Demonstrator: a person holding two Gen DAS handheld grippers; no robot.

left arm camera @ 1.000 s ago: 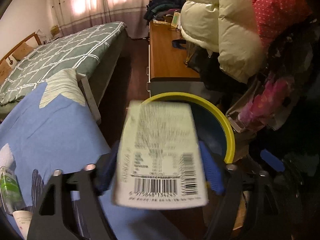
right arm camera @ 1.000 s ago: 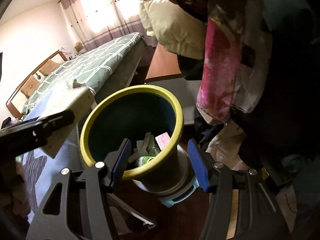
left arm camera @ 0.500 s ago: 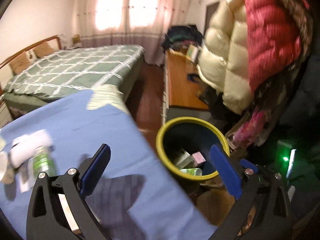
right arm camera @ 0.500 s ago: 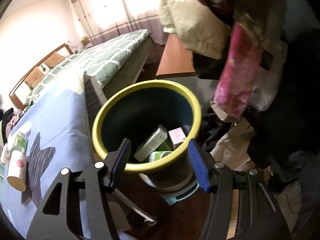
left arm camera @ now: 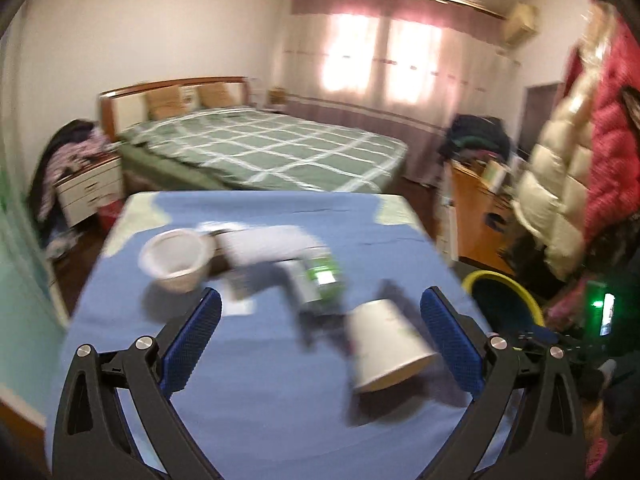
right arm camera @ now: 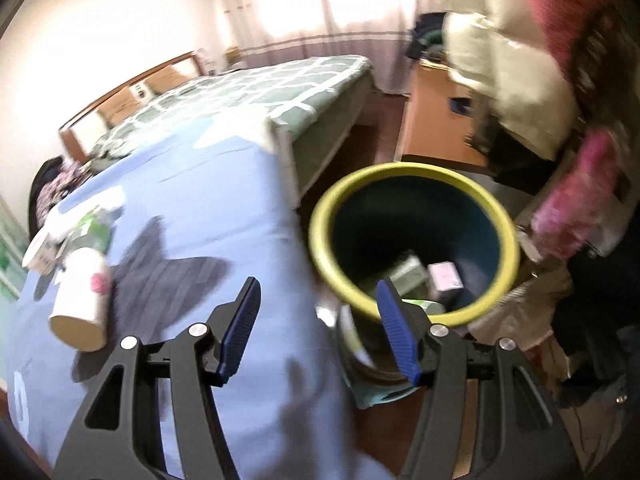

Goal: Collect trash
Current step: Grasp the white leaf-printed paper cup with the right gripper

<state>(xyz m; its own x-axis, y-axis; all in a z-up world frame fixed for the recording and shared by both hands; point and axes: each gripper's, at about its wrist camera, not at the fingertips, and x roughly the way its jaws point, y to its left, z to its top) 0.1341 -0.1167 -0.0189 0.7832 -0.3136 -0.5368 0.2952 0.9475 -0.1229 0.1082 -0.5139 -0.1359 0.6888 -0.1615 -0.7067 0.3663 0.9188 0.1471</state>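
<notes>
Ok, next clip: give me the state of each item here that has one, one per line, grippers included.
left gripper: open, nothing between its fingers
right gripper: open, empty
paper cup: lying on its side on the blue cloth
white bowl: upright, looks empty
green-labelled bottle: lying down, blurred
trash bin: open-topped, a few boxes inside, far from full

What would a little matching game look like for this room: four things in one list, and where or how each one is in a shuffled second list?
Things:
1. paper cup
2. bin
3. left gripper
4. plastic tub

States:
A. open and holding nothing
B. lying on its side on the blue cloth
C. on the floor beside the table, with boxes inside
D. upright on the blue cloth, mouth up

Pairs: 1-B, 2-C, 3-A, 4-D
</notes>
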